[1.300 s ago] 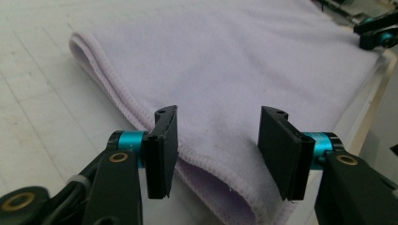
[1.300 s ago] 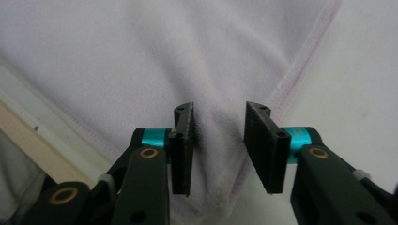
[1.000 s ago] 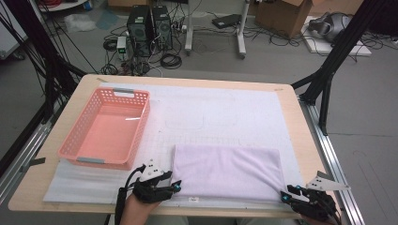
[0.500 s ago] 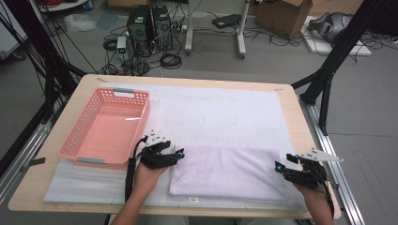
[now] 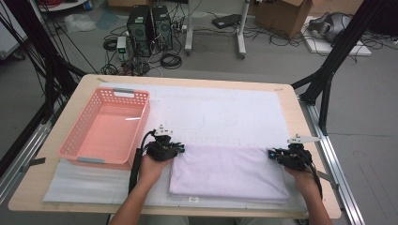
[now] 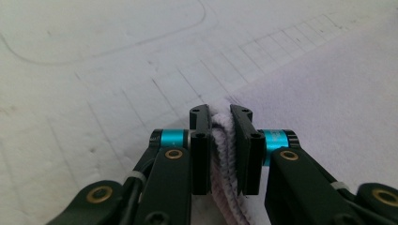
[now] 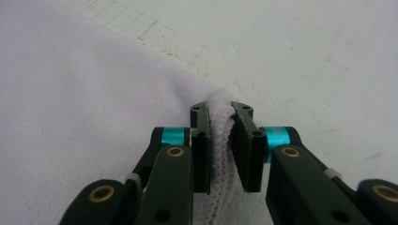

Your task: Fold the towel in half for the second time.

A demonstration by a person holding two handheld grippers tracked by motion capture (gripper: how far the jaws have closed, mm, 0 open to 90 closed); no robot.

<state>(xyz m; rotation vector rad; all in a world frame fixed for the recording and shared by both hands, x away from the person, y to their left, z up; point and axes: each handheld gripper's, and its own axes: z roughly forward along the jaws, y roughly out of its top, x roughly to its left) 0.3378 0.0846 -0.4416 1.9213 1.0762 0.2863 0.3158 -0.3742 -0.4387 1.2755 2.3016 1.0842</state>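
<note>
here the pale lilac towel [image 5: 230, 171] lies folded into a wide flat rectangle on the near half of the white mat [image 5: 220, 112], which covers most of the wooden table [image 5: 305, 140]. its far edge runs straight across between the two grippers, and its near edge sits close to the mat's front border.

the left gripper [image 5: 178, 149] is at the towel's far left corner, and the left gripper view shows its jaws having just been closing, now pinching a thick fold of the towel's [image 6: 328, 93] hemmed edge between the pads [image 6: 201, 150]. the cloth bulges out in front of and below the pads, so the grip is on several layers. beyond the jaws the mat [image 6: 94, 93] shows its printed grid and a curved outline.

the right gripper [image 5: 273, 153] is at the towel's far right corner. its jaws have just been closing too, and the right gripper view shows them clamped on the corner's stitched hem, with the towel [image 7: 84, 93] spreading away to one side and the bare mat [image 7: 319, 56] on the other.

both hands come in from the near edge, the left hand [image 5: 152, 166] just beside the towel's left side and the right hand [image 5: 300, 176] beside its right side. the corners are not visibly raised in the high view; the towel looks flat on the mat.

a pink plastic basket [image 5: 75, 136] stands on the left part of the table, near the left gripper but apart from the towel.
</note>
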